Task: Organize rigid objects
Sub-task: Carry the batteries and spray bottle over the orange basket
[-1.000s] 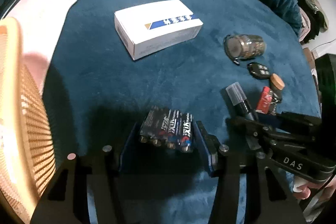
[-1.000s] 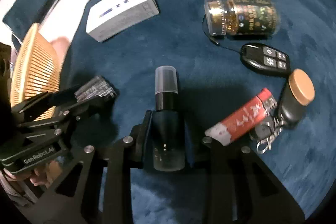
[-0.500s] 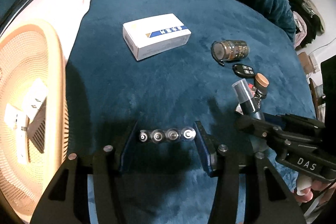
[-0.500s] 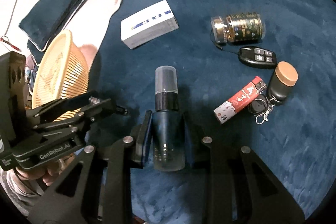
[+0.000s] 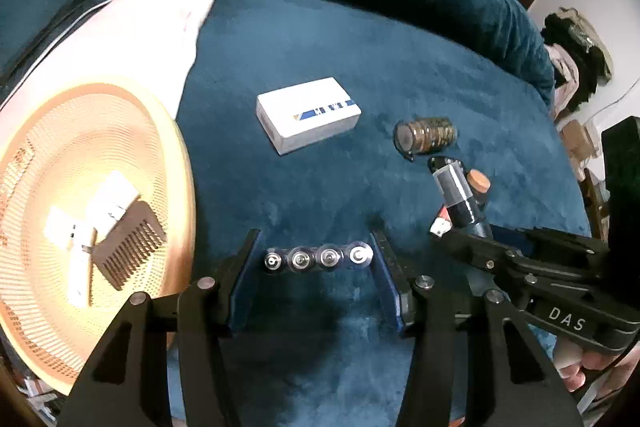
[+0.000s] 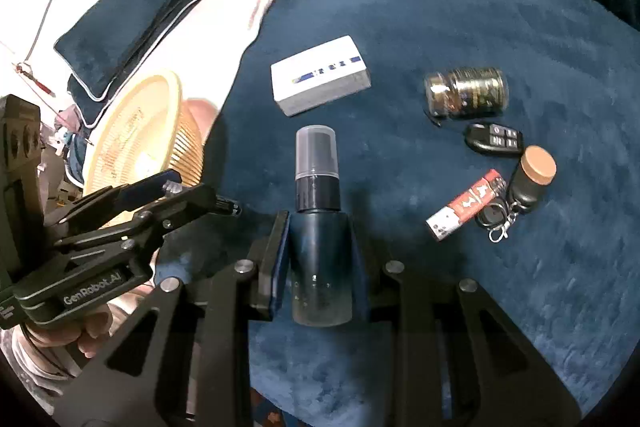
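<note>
Gripping a battery pack [image 5: 318,258] end-on, the left gripper [image 5: 316,259] stands partly open. The right gripper [image 6: 320,247] clamps a dark spray bottle [image 6: 318,211] narrowly.

Blanket [image 6: 480,27]: deep teal. Box [image 5: 308,113]: white, blue stripe. Basket [image 5: 176,163]: tan lattice. Spray bottle [image 6: 318,211]: dark blue, clear cap. Lighter [image 6: 466,205]: red and white.

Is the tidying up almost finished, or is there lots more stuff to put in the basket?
About halfway. The basket already holds a comb and some white items. The left gripper grips a battery pack and the right gripper a spray bottle. On the blanket lie a white box, jar, key fob, lighter and keychain bottle.
</note>
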Motion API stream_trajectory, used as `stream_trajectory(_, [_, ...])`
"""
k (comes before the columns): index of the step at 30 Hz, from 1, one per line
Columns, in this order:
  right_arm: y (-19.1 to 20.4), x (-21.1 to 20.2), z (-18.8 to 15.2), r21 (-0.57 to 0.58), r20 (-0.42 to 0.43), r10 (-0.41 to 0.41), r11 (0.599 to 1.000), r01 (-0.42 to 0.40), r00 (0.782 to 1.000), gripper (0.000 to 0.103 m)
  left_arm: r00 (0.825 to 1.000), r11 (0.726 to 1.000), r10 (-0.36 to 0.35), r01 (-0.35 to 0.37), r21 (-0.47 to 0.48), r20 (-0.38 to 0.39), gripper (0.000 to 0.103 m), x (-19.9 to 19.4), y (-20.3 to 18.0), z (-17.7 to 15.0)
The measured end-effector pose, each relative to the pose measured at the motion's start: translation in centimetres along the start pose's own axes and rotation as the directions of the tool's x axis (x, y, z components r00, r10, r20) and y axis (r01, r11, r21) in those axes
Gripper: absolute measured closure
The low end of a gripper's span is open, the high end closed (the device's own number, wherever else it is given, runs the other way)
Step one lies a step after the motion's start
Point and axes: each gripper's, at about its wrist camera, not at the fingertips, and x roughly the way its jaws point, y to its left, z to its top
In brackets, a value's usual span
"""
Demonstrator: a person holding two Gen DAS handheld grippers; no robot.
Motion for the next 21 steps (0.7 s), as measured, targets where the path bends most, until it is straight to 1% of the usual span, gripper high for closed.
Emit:
stream_trajectory(7, [2.9,-0.6,1.2,-0.052,0.029,0.016,0.999,-0.015,0.999,0.075,0.998,0.999,0.014,-0.011,-0.041,0.066,0.049,-3.1,1.8,0.4])
stream_trajectory(11, [4.9,-0.6,1.8,-0.089,0.039,0.029,0.996,-0.025,0.999,0.075,0.995,0.997,0.033,-0.025,-0.078,0.097,0.049,-4.9,3.5,0.4])
stream_trajectory(16, [7.6,-0.1,2.4,-0.139,0.039,0.047,0.989,-0.041,0.998,0.075,0.991,0.990,0.065,-0.050,-0.132,0.115,0.049,-6.4,6.0,0.2])
stream_trajectory(21, [10.0,0.4,2.9,-0.181,0.034,0.065,0.982,-0.058,0.997,0.075,0.987,0.978,0.097,-0.070,-0.198,0.127,0.049,-7.5,9.0,-0.4])
